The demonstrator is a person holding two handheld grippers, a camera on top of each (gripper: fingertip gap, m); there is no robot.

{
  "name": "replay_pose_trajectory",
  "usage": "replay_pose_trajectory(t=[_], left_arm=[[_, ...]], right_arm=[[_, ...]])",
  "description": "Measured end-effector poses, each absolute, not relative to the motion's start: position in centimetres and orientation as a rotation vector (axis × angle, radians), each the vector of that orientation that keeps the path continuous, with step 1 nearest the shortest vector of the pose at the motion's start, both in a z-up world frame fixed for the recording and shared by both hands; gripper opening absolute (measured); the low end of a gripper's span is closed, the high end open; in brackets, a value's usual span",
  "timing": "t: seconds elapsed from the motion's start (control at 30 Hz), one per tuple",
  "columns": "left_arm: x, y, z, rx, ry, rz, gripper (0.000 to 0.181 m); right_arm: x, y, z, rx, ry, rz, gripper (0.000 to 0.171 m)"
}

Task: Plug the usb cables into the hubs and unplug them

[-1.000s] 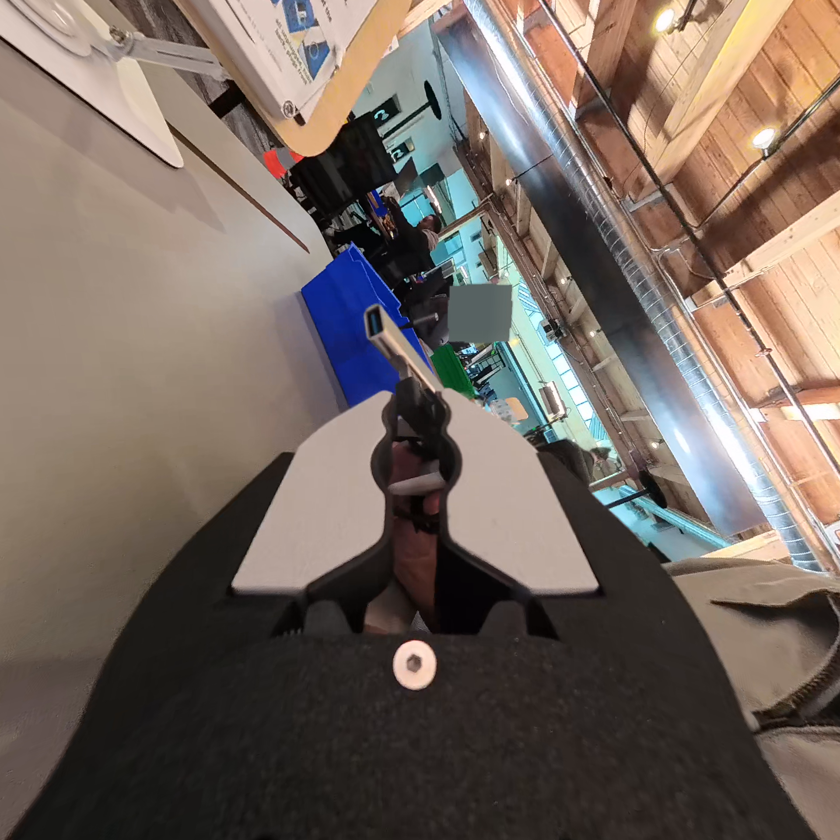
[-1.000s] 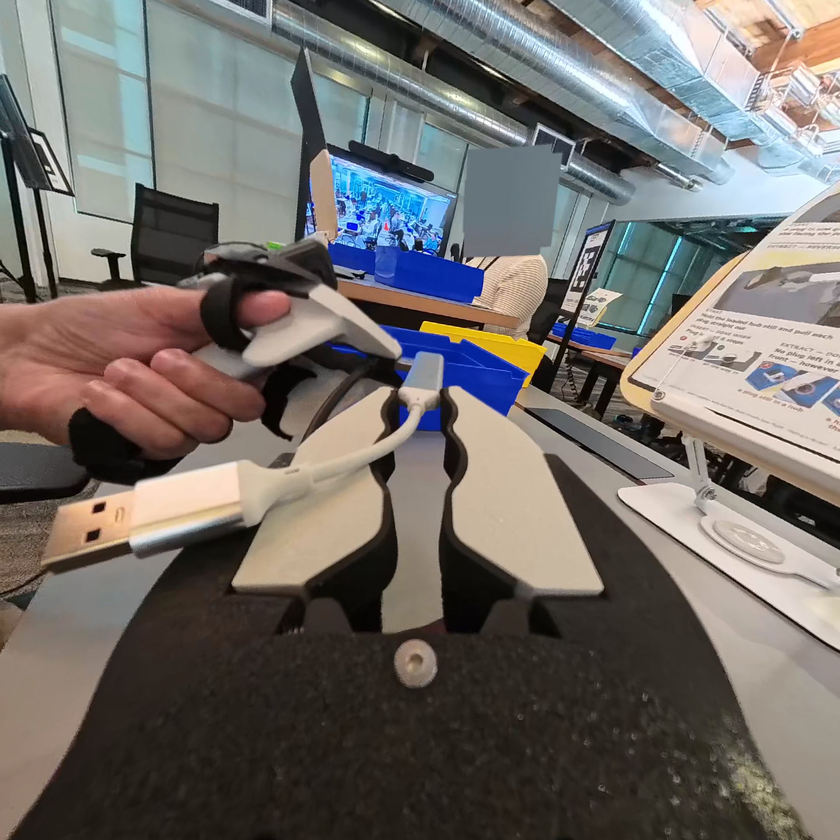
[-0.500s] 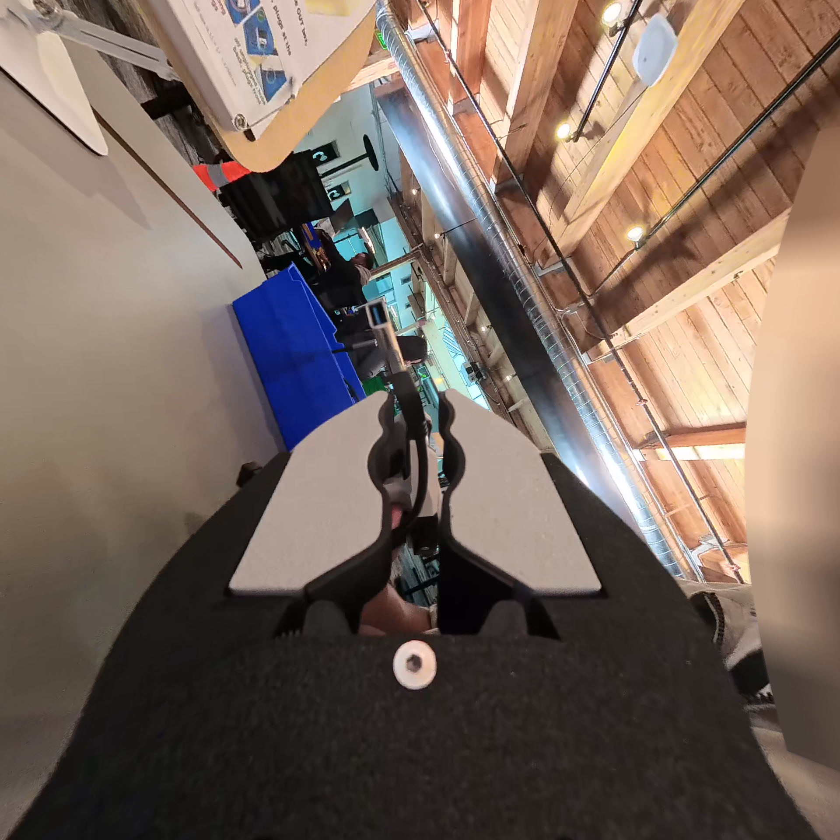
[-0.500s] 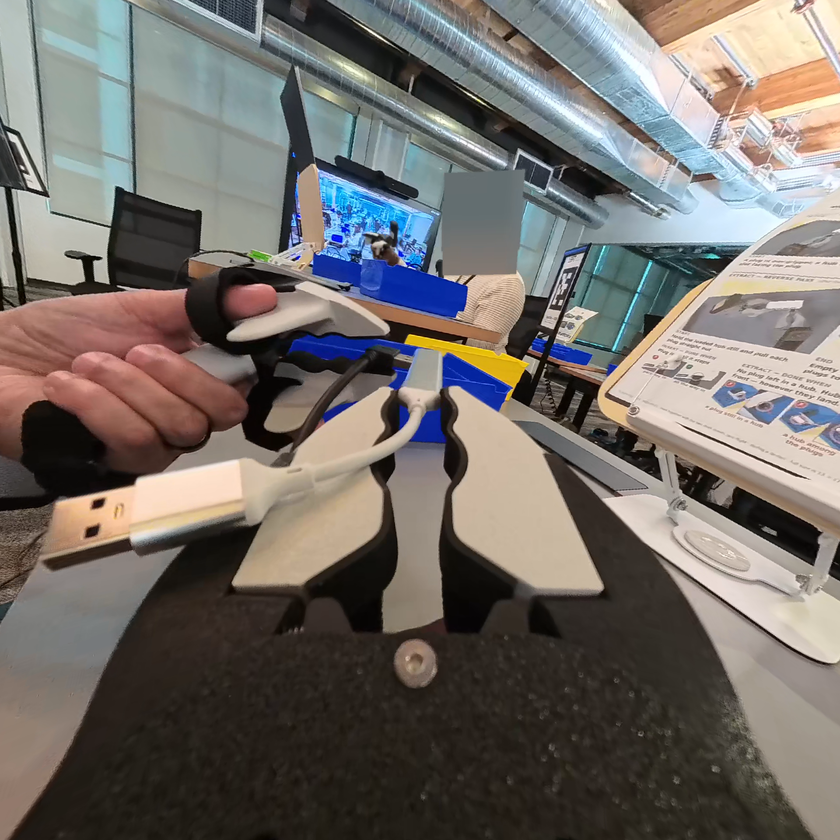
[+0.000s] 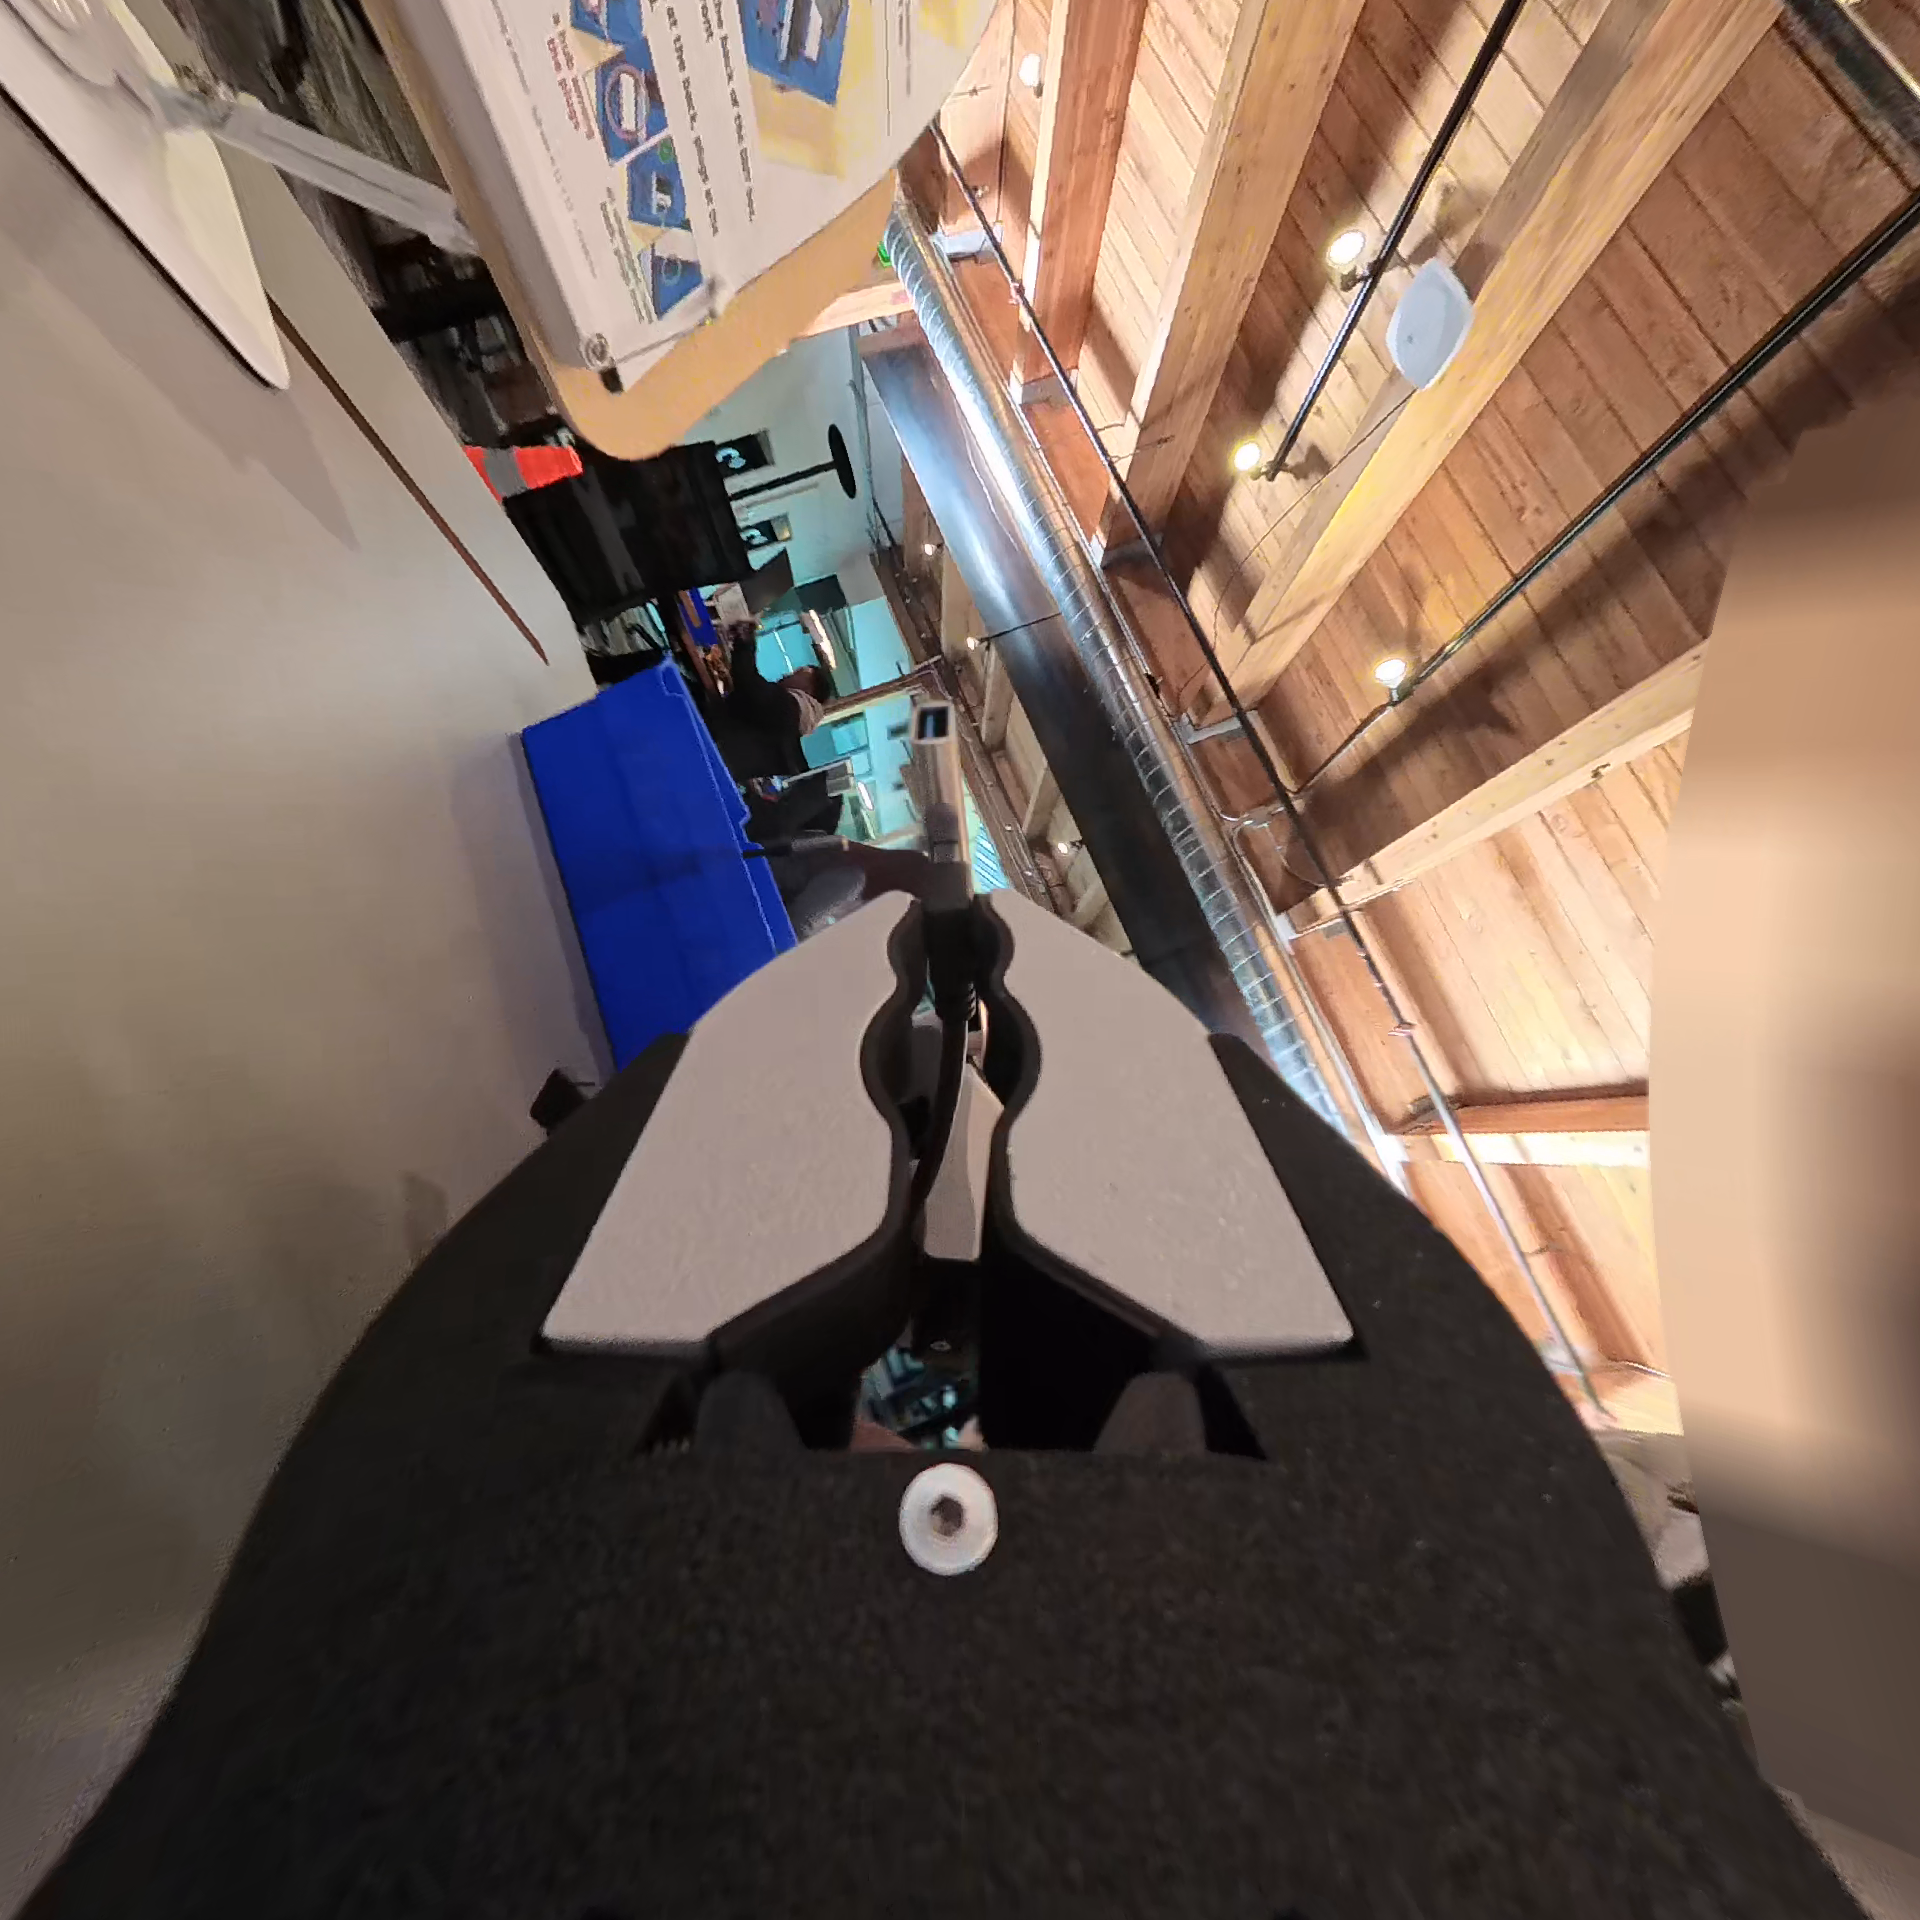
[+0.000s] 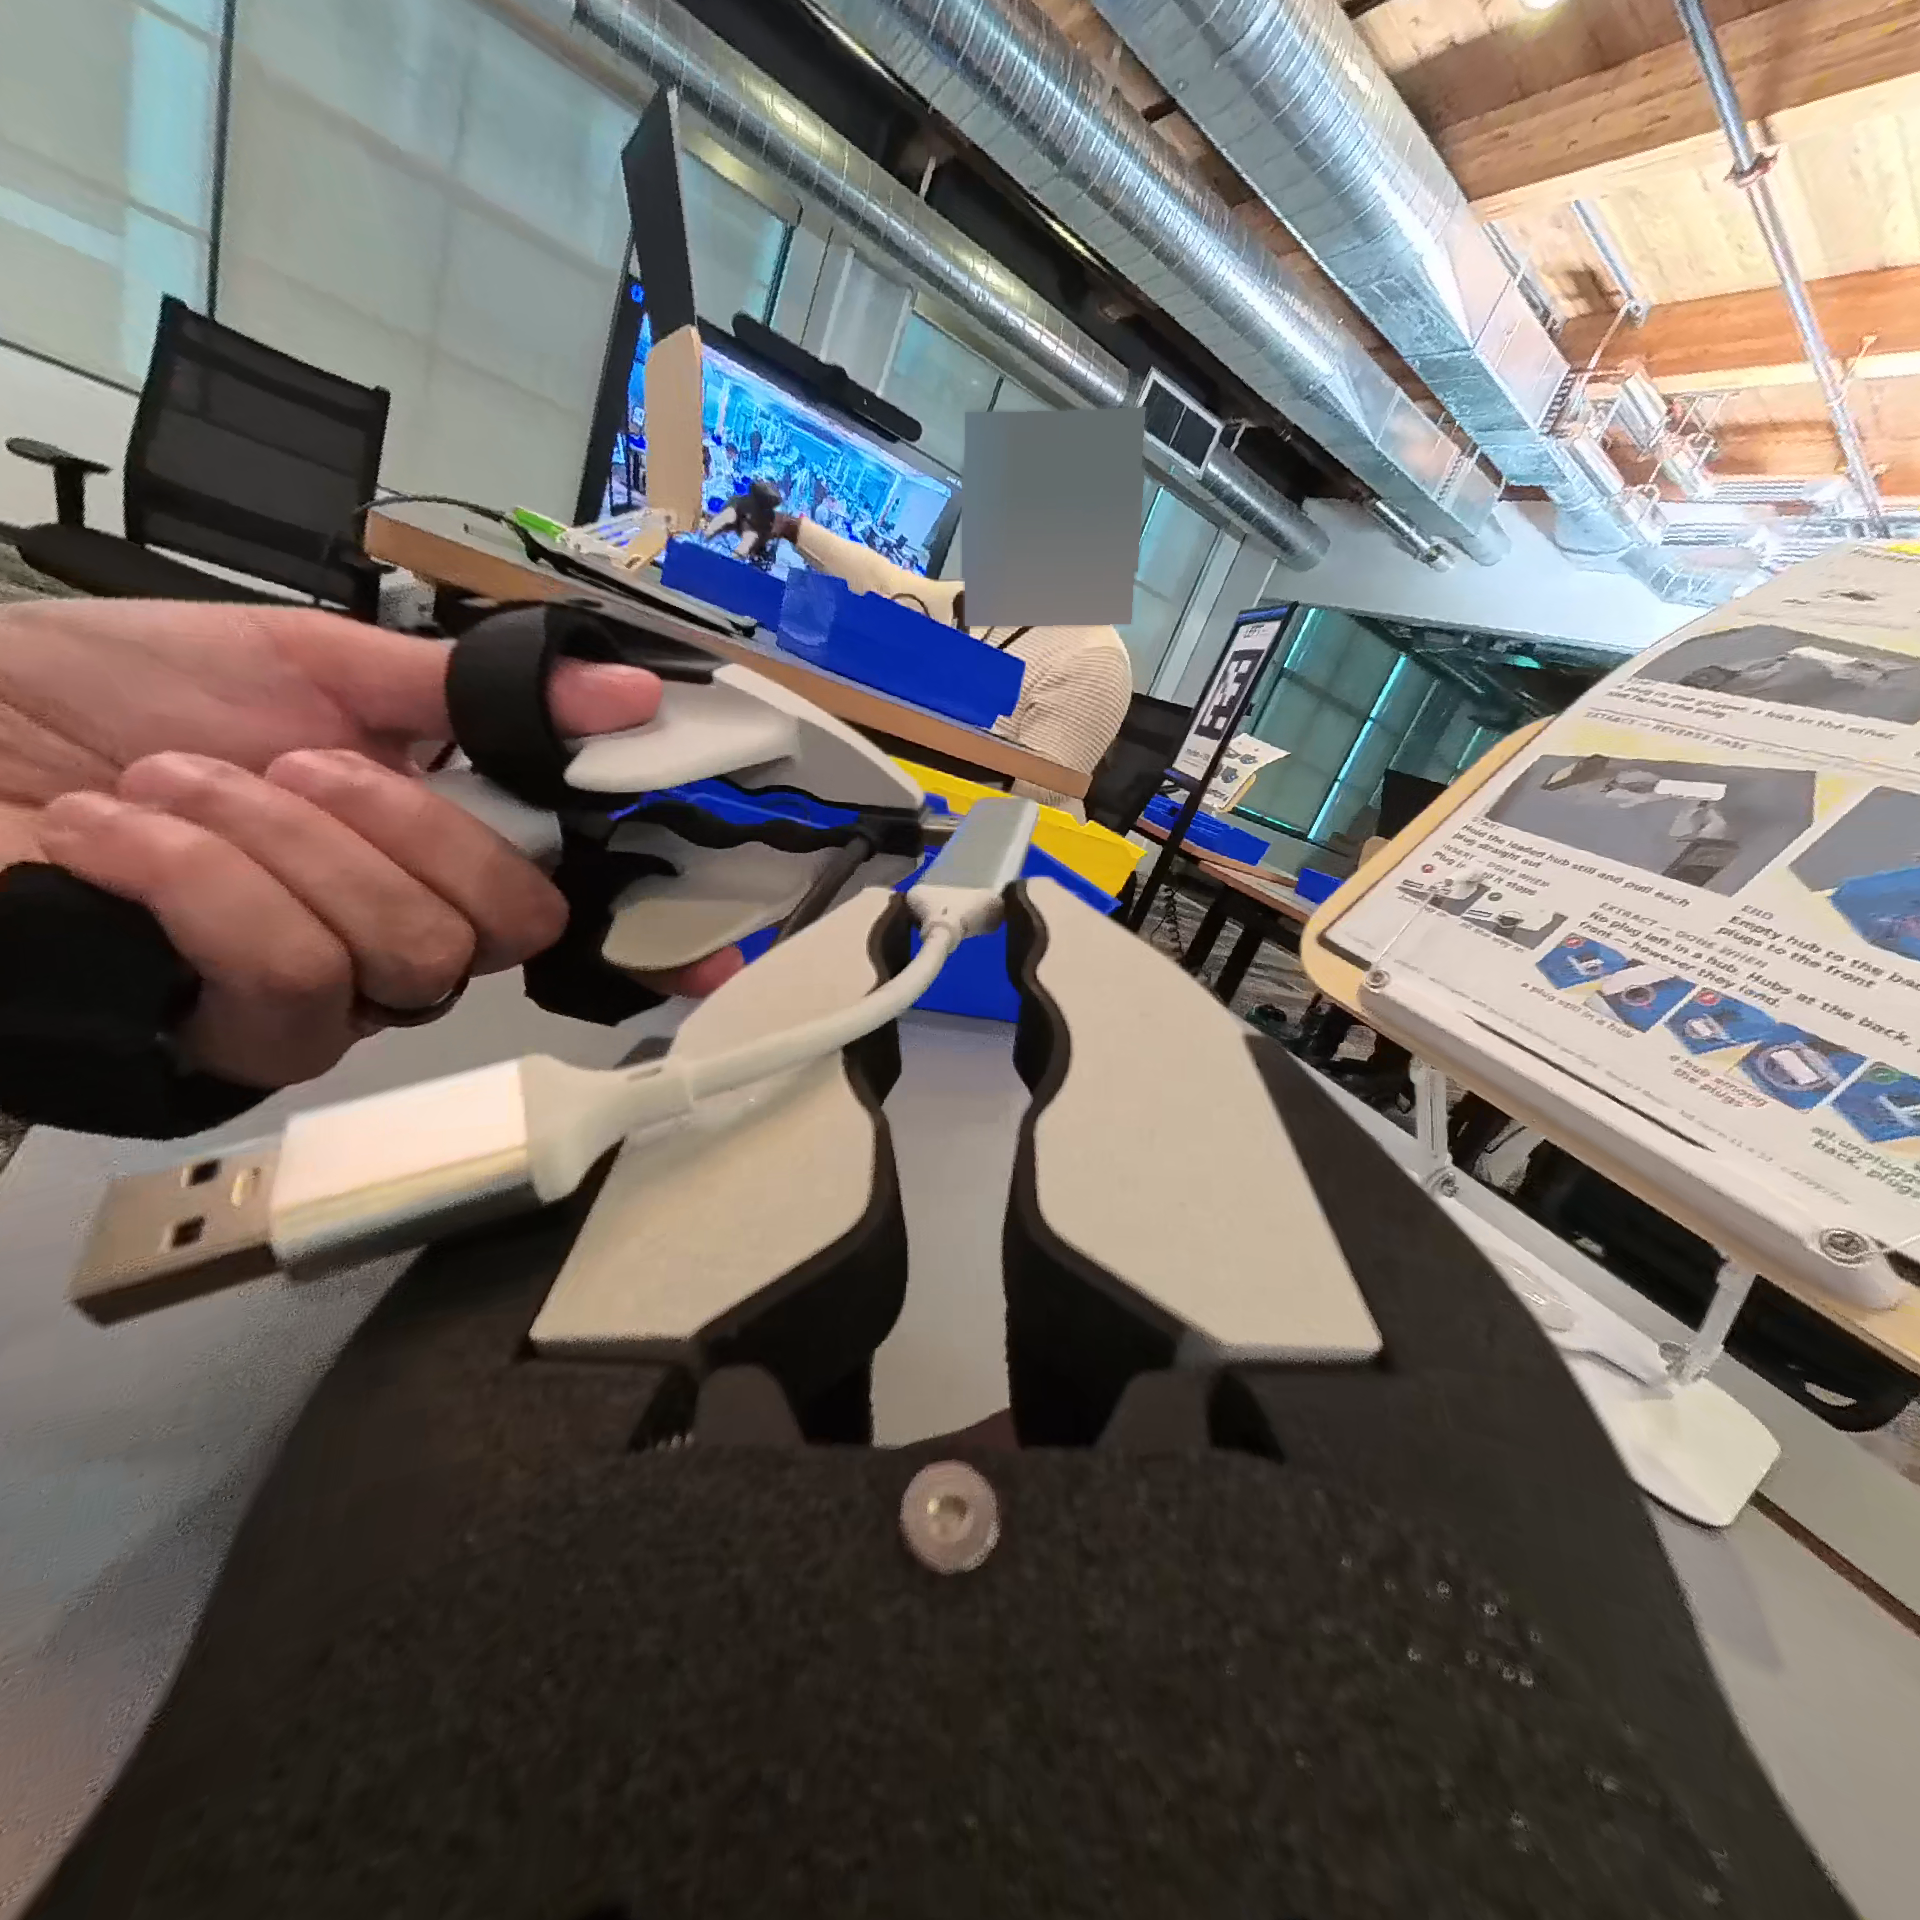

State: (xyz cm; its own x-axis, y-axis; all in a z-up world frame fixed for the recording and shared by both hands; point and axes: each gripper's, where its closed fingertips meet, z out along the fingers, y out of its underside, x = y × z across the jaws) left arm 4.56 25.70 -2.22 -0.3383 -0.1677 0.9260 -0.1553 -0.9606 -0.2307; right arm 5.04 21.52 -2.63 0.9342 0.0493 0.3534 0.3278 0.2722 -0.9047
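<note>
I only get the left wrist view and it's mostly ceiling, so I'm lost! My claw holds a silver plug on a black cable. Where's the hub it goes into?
Observer: The right claw pinches a small silver metal hub, right by the silver plug on the black cable.
Operator: Is it in?
Observer: It looks not; the plug's tip sits beside the hub's far end.
Operator: Anything hanging off the hub?
Observer: A short white cable curls left to a loose silver USB plug.
</note>
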Motion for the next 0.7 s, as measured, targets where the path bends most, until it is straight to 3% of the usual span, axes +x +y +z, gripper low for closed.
replay_pose_trajectory(t=[0.37, 0.7], left_arm=[[5.0, 25.6, -2.3, -1.83, 0.447, -2.695, 0.007], [6.2, 26.2, -2.4, -1.804, 0.649, -2.47, 0.008]], right_arm=[[5.2, 21.3, -2.7, -1.31, -0.402, -0.155, 0.019], [6.8, 22.0, -3.3, -1.365, -0.282, 0.048, 0.019]])
